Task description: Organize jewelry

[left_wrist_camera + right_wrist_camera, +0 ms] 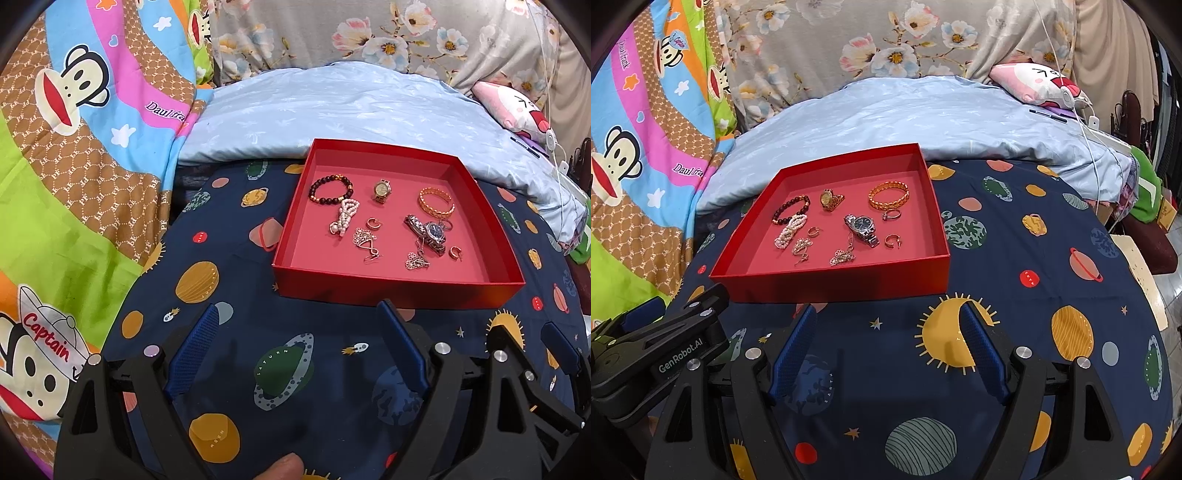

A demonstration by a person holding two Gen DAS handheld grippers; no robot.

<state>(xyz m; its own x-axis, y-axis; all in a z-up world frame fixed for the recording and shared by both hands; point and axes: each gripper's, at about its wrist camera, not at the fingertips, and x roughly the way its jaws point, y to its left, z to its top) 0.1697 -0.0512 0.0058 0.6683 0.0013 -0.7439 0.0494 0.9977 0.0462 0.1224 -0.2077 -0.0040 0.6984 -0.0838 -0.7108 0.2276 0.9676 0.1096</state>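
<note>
A shallow red box [388, 288] [831, 284] rests on the planet-print sheet. Inside it lie a dark bead bracelet [313, 187] [780, 214], a pearl bracelet [343, 218] [790, 233], a gold watch [381, 190] [829, 199], a gold bangle [439, 214] [886, 204], a silver watch [430, 230] [862, 225], small hoop earrings [373, 223] [892, 240] and tangled pendant chains [364, 240] [842, 256]. My left gripper [298, 310] [679, 302] hovers open just short of the box's front wall. To its right, my right gripper [887, 308] [528, 332] is open too. Neither holds anything.
Behind the box lies a pale blue quilt [351, 107], and a cartoon monkey blanket [74, 147] rises at the left. A pink plush pillow [1034, 83] and white cable [1089, 122] sit at the back right. The bed's edge falls off beside a cream stool [1145, 284].
</note>
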